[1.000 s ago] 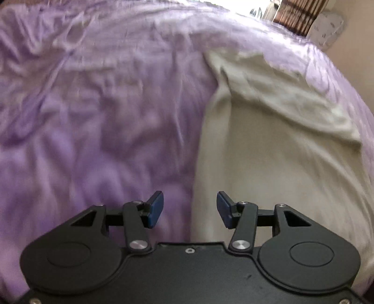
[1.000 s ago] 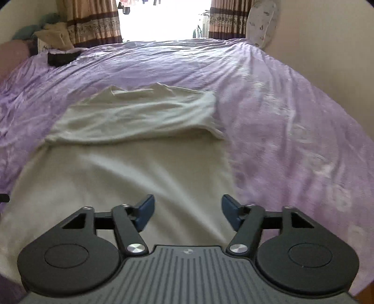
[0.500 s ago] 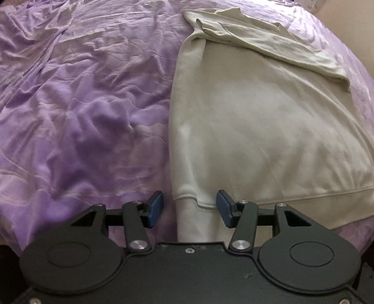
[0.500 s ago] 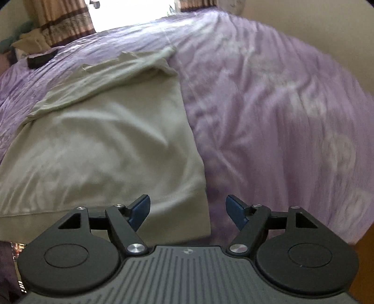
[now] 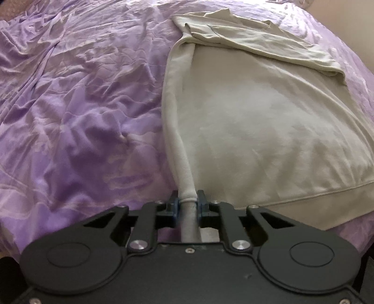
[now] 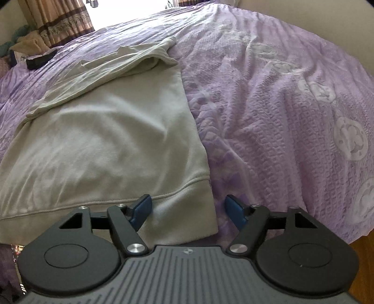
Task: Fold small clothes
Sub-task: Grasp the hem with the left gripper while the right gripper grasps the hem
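**Left corner pinched, right corner between closing jaws**

A pale grey-green sweatshirt (image 5: 257, 131) lies flat on a bed covered by a purple bedspread (image 5: 81, 117), its ribbed hem toward the cameras and its upper part folded over in a loose band at the far end.

The left hand-held gripper (image 5: 187, 205) is closing and already clenched on the garment's near left corner: the blue pads press on the hem from both sides, and the cloth is bunched into a narrow roll that runs from the jaws up along the sweatshirt's left edge. A short stretch of the same roll passes back between the fingers toward the gripper body.

The right hand-held gripper (image 6: 187, 210) sits over the near right corner of the hem. Its jaws are closing but stand well apart; the left pad (image 6: 141, 210) rests over the ribbed band, while the right pad hangs over the purple bedspread just beyond the garment's side edge. The corner lies between them, not yet pinched.

In the right wrist view, striped curtains (image 6: 63, 21) frame a bright window beyond the bed, and a small dark item (image 6: 41, 59) and some piled cloth (image 6: 28, 43) sit near the far left edge.
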The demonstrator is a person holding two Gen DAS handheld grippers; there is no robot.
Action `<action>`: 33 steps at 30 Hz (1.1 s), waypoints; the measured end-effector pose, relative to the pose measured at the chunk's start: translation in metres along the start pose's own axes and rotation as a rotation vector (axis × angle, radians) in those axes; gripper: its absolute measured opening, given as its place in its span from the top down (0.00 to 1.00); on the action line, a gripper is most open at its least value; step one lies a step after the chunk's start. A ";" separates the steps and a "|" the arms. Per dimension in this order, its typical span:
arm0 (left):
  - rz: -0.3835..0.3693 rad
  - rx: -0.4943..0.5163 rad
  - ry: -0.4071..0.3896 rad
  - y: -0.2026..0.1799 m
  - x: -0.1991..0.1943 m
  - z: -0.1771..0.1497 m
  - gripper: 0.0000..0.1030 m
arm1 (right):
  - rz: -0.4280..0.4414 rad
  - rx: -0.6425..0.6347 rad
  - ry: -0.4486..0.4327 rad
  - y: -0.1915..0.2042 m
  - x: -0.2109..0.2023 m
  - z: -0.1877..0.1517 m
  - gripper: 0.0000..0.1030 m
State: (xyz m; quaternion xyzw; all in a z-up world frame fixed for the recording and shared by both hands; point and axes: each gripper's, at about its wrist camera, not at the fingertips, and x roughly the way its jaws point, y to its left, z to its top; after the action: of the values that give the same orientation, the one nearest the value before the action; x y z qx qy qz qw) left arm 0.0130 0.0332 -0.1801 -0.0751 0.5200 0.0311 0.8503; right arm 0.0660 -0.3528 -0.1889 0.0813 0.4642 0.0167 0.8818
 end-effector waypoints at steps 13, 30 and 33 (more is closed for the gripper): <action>0.014 -0.025 -0.008 -0.002 -0.006 0.000 0.91 | -0.023 0.010 -0.031 0.005 -0.004 0.004 0.87; 0.020 -0.036 -0.006 0.000 -0.006 -0.001 0.90 | -0.034 -0.001 -0.020 0.006 -0.005 0.004 0.86; 0.020 -0.041 -0.005 0.000 -0.007 -0.002 0.90 | -0.038 -0.007 -0.017 0.007 -0.005 0.004 0.86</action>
State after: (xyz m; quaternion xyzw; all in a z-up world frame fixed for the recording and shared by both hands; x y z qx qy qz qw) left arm 0.0085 0.0335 -0.1749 -0.0873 0.5180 0.0504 0.8494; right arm 0.0672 -0.3472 -0.1818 0.0694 0.4582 0.0009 0.8862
